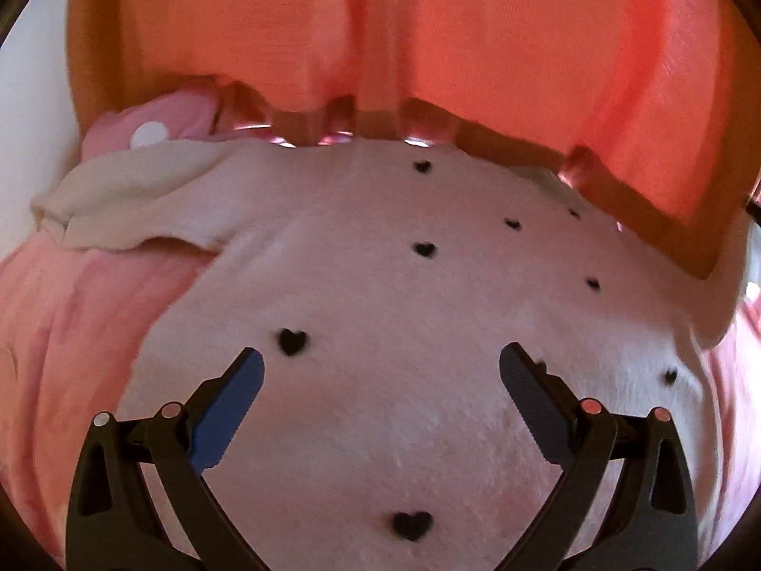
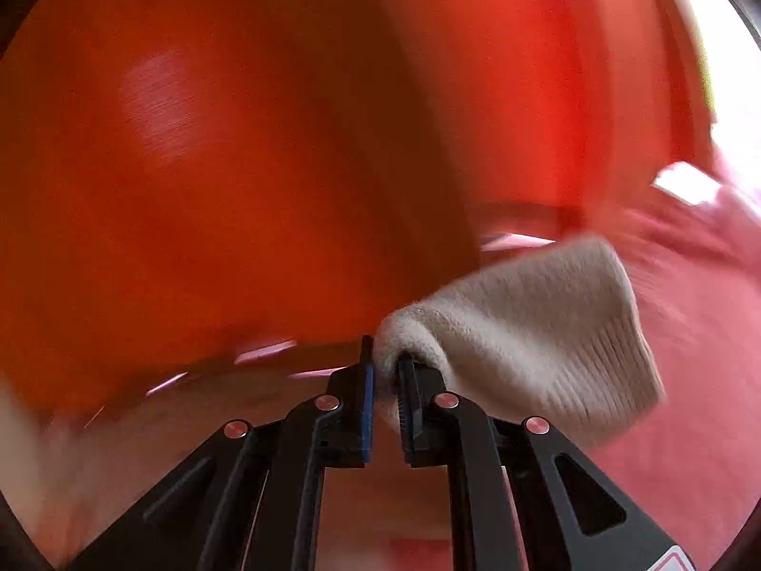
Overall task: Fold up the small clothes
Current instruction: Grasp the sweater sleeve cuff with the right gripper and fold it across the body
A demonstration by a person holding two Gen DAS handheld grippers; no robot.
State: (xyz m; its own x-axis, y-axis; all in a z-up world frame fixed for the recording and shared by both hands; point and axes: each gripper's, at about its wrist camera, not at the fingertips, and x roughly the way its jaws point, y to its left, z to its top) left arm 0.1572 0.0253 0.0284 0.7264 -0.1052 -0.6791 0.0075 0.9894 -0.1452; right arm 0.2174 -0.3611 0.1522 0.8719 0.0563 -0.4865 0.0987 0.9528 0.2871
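Observation:
A cream fuzzy sweater (image 1: pixel 380 285) dotted with small black hearts lies spread on pink bedding. Its left sleeve (image 1: pixel 133 190) lies bunched at the upper left. My left gripper (image 1: pixel 380 357) hovers just over the sweater's body, open, with nothing between its blue pads. In the right wrist view, my right gripper (image 2: pixel 385 357) is shut on the edge of a cream ribbed sleeve cuff (image 2: pixel 523 323). The cuff bulges out to the right of the jaws, lifted off the bedding. That view is motion-blurred.
An orange-red fabric panel (image 1: pixel 428 24) hangs right behind the sweater and fills most of the right wrist view (image 2: pixel 238 142). Pink bedding (image 1: pixel 62 333) lies around the sweater, with a pink pillow with a white dot (image 1: pixel 180 114) at the back left.

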